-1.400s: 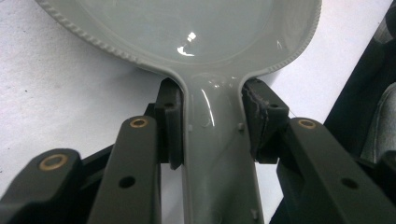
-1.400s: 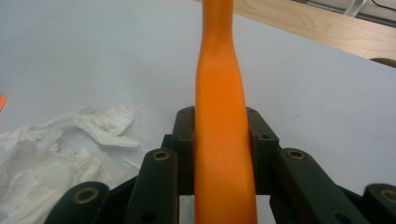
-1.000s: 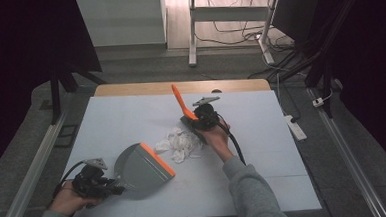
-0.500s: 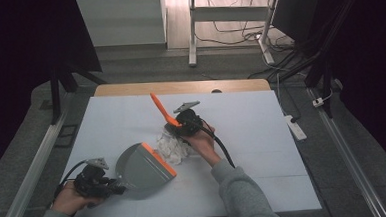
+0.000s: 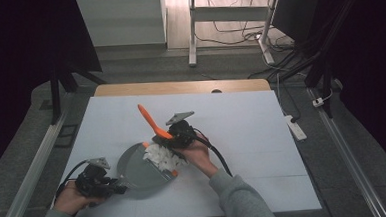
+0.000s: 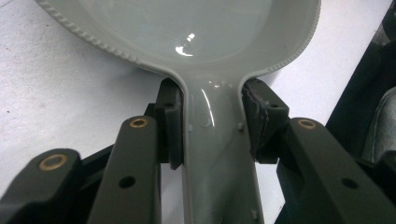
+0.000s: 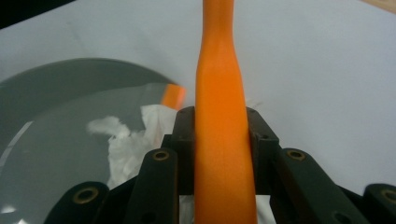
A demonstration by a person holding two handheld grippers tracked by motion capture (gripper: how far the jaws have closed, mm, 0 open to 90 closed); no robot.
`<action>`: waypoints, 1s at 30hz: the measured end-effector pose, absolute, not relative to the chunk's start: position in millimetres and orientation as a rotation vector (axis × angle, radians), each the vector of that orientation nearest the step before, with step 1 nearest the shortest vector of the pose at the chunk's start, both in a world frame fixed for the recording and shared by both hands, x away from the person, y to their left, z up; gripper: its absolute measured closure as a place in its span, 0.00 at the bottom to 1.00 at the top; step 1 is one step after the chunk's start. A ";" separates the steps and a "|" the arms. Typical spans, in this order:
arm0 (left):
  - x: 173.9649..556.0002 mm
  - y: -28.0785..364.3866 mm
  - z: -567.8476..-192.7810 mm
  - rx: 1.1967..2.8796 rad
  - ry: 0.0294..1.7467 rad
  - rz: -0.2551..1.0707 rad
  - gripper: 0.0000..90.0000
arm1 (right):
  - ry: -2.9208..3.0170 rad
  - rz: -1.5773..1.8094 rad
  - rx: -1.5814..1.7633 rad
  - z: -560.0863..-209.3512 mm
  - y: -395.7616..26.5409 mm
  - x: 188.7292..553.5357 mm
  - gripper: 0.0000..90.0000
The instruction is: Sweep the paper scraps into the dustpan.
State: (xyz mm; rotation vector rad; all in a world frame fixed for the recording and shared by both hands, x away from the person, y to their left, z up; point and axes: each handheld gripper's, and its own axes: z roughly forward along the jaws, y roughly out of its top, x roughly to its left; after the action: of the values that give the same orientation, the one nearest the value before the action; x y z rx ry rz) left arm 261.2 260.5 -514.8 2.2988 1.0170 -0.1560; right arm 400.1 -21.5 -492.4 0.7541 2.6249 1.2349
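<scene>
left gripper [image 5: 116, 186] at near left table edge, jaws clenched on grey dustpan [image 5: 136, 167] handle; pan flat on white table [image 5: 262, 135]. right gripper [image 5: 171, 138] clamped on orange brush handle [image 5: 150, 121], tilted up and away. crumpled white paper [image 5: 159, 156] at the pan's orange lip, under the brush.

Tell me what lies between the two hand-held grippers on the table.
The high view shows a grey plastic dustpan held by the left hand-held gripper, with crumpled white paper at its mouth, under the right hand-held gripper.
</scene>
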 end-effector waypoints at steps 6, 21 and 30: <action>261.3 260.4 -514.9 2.299 1.017 -0.157 0.68 | 2.583 1.327 0.723 -476.1 -29.2 392.9 0.78; 261.3 259.9 -515.0 2.298 1.017 -0.159 0.68 | 2.454 1.225 0.862 -475.7 -48.7 441.4 0.78; 261.5 260.0 -515.2 2.296 1.016 -0.160 0.68 | 2.467 1.161 0.886 -486.0 -40.9 459.4 0.78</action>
State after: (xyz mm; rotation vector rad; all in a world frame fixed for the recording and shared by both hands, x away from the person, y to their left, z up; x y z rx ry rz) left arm 261.5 260.0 -515.2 2.2960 1.0161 -0.1599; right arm 459.4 -40.9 -486.0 0.8855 2.4666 1.1611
